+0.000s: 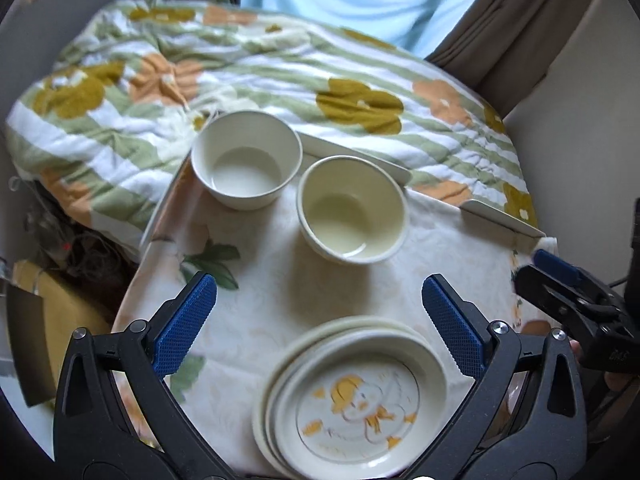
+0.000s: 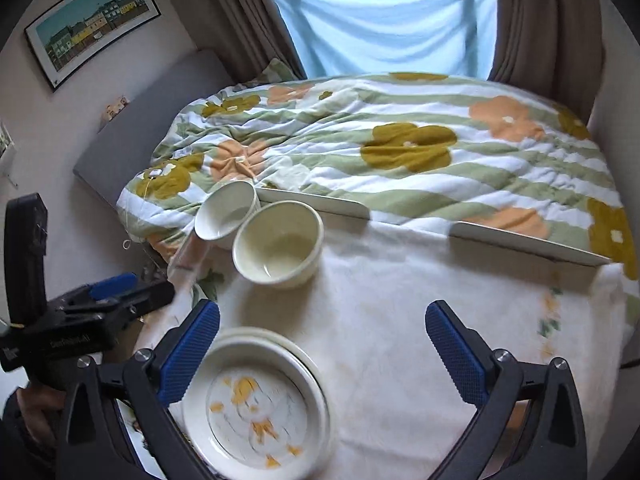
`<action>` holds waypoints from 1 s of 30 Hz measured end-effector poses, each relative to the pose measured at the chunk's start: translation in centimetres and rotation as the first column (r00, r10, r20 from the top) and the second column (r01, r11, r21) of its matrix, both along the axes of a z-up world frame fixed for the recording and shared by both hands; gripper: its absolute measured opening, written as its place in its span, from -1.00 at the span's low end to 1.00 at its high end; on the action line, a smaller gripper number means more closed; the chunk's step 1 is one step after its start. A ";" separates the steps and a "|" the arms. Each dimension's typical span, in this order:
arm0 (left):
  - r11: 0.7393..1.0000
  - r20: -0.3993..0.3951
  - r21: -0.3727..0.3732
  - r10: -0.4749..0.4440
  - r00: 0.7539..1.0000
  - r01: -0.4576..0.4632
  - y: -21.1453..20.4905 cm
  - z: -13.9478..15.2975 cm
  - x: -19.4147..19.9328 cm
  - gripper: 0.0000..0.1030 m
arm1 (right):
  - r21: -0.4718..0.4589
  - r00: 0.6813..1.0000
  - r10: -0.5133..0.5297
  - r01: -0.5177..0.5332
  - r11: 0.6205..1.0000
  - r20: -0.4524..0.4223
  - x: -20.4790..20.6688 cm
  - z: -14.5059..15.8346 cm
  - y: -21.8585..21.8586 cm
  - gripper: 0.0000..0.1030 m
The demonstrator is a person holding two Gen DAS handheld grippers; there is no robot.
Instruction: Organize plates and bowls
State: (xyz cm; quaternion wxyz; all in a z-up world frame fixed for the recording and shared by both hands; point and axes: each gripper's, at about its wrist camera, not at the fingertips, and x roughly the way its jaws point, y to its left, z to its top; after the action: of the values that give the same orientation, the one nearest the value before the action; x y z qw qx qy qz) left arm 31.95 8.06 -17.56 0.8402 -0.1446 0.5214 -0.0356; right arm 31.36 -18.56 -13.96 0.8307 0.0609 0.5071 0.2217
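hovering spread wide, gripping nothing: left gripper [image 1: 319, 326] above plate stack [image 1: 352, 400], right gripper [image 2: 322, 344] just right of same stack, touching nothing. stack's top plate shows yellow cartoon print. table [image 2: 400, 320] wears pale floral cloth. beyond, two empty cream bowls [image 1: 247, 159] [image 1: 353, 209] close together. farther: flowered quilt [image 2: 400, 148] on bed, blue curtain [image 2: 384, 20], framed picture [image 2: 92, 20].

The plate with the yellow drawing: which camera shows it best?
The left wrist view. There the plate lies nearly whole on top of the stack and the drawing is readable. In the right wrist view the plate is blurred, and a finger of the right gripper covers its left edge.
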 end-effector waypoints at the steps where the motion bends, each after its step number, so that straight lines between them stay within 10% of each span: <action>1: 1.000 -0.019 -0.012 -0.005 1.000 0.005 0.3 -0.9 1.0 0.94 | 0.003 1.000 -0.001 0.002 1.000 -0.031 1.4 -1.1 1.0 0.99; 7: 0.996 -0.134 -0.063 -0.064 0.989 0.056 0.6 -6.5 6.2 0.47 | -0.030 0.988 -0.047 0.043 0.999 -0.150 6.1 -6.3 4.0 0.92; 19: 0.985 -0.192 -0.121 -0.146 0.971 0.124 -0.2 -10.5 10.7 -0.47 | -0.041 0.965 -0.068 0.060 0.997 -0.255 9.0 -10.7 5.8 -0.15; 25: 0.985 -0.190 -0.095 -0.162 0.968 0.146 -0.6 -10.4 11.1 -0.57 | -0.022 0.961 -0.059 0.055 0.998 -0.271 9.3 -11.1 6.5 -0.73; 30: 0.986 -0.180 -0.070 -0.164 0.970 0.154 -0.8 -10.3 11.0 -0.57 | -0.031 0.963 -0.061 0.055 0.998 -0.263 9.3 -11.0 6.8 -0.73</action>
State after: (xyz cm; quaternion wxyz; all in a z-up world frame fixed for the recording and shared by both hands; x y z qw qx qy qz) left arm 42.99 7.23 -27.86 0.7781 -0.1285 0.6060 -0.1037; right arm 40.66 -11.80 -24.99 0.7626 0.0948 0.6136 0.1814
